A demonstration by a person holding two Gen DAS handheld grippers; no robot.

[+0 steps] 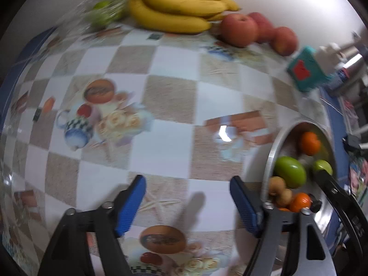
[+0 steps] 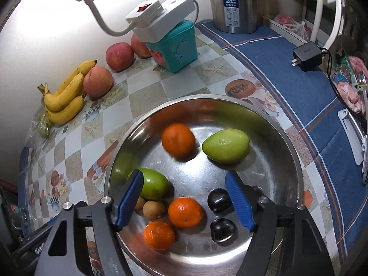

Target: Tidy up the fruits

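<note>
Only the right wrist view looks into the steel bowl [image 2: 230, 105]: three oranges [image 2: 178, 139], two green mangoes [image 2: 226, 145] lying crosswise, two dark plums [image 2: 219, 200]. The right tool [image 2: 184, 197] hangs released above them. The left tool [image 1: 187, 203], released, hovers over the checkered bench [image 1: 161, 73]; bananas [image 1: 174, 9] and apples [image 1: 239, 30] lie far by the wall.

Left gripper [image 1: 187, 203] over bare tablecloth [image 1: 161, 142], clear toward 12; bananas [image 1: 174, 9], apples [image 1: 239, 30] block at wall. Bowl [image 1: 271, 158] at 3. Teal box [image 2: 177, 46], flask [image 2: 234, 2] at 12–1 of bowl.
</note>
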